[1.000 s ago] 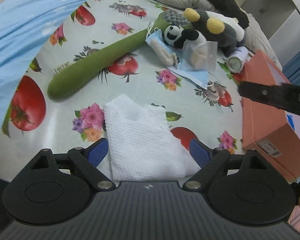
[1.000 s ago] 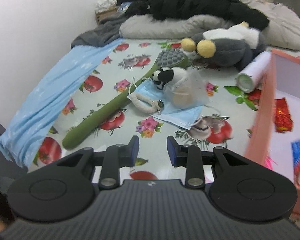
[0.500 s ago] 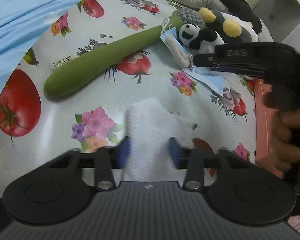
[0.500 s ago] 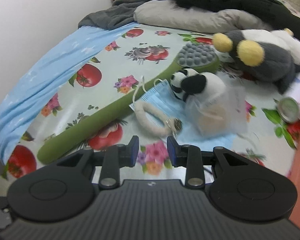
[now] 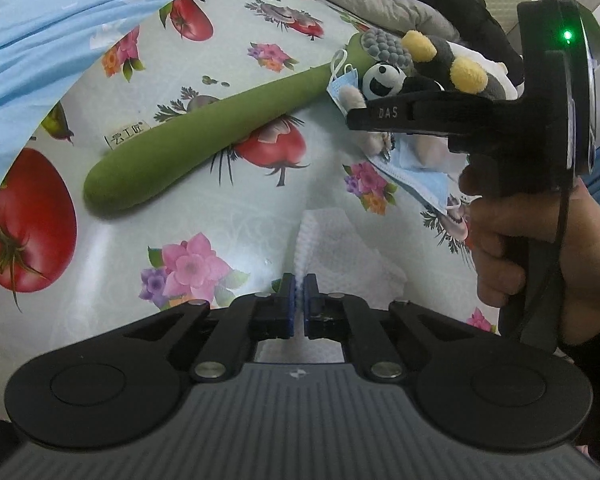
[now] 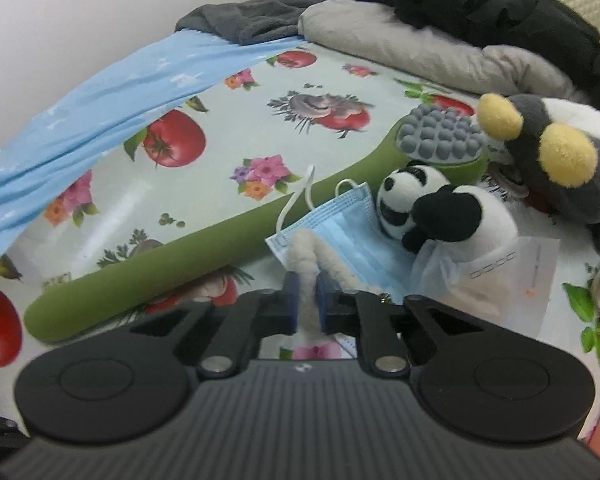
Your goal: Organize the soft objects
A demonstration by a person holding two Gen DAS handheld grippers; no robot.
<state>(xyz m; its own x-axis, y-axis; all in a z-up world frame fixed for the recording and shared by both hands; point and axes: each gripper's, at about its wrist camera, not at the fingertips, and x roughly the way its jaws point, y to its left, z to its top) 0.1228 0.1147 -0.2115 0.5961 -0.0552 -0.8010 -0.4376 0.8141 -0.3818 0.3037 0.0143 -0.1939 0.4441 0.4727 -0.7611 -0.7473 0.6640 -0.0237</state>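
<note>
The right gripper [image 6: 307, 300] has its jaws clenched on the fluffy white loop [image 6: 305, 256], which runs straight ahead over the blue mask [image 6: 348, 236] mid-bed; the left gripper [image 5: 299, 306] pinches the white cloth [image 5: 340, 256] near the bed's front edge.

Open tablecloth [image 6: 220, 128]: we find free passage left of the green massage stick [image 6: 188, 256]. Right of the stick, we list a crowded cluster: face mask [image 6: 340, 236], panda plush [image 6: 440, 216], grey plush [image 6: 560, 160], touching or overlapping.
</note>
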